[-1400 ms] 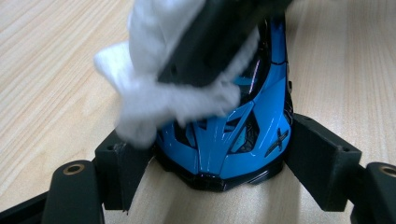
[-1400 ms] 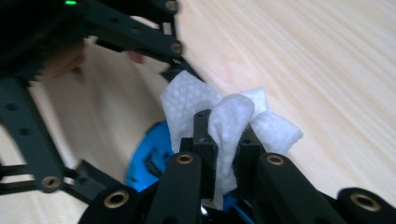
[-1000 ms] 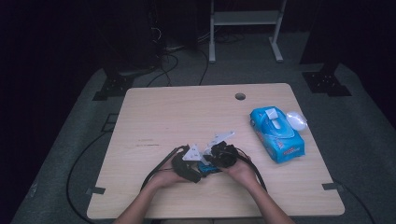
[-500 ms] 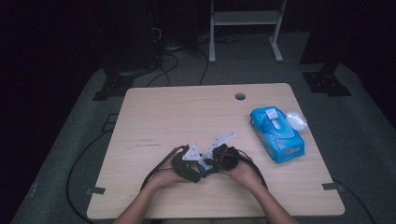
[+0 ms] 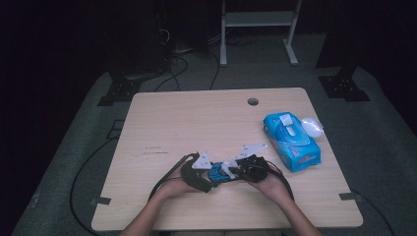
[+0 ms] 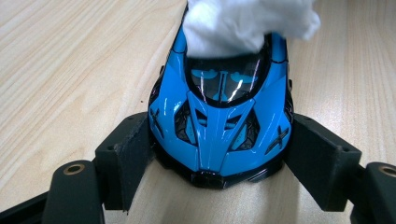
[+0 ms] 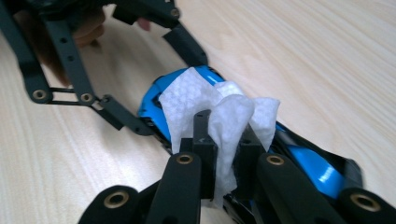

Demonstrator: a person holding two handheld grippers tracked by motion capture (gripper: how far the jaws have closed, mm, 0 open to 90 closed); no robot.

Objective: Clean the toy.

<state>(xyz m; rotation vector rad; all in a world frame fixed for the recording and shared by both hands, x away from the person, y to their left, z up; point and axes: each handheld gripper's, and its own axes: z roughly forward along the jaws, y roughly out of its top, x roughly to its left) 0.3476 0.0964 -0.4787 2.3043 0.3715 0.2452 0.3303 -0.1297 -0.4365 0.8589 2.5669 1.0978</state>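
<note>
Spreading across the high view, the pale wooden table carries everything, with a round hole near its far edge. Toward its right side lies a blue pack of wipes, its white flap on top, and a crumpled clear wrapper sits just beside the pack's far corner.

Near the table's front edge, the person's two hands meet over a blue toy car. The left gripper faces the car's nose, and its black jaws clamp the car's front from both sides, the pads pressed against the bodywork by the wheels. The car rests on the wood between the two grippers.

The right gripper comes in from the car's other end. Its jaws are pressed together on a folded white wipe, pinching it so that the loose part stands up and drapes over the car's roof. In the left gripper view the same wipe covers the roof just behind the windscreen.
</note>
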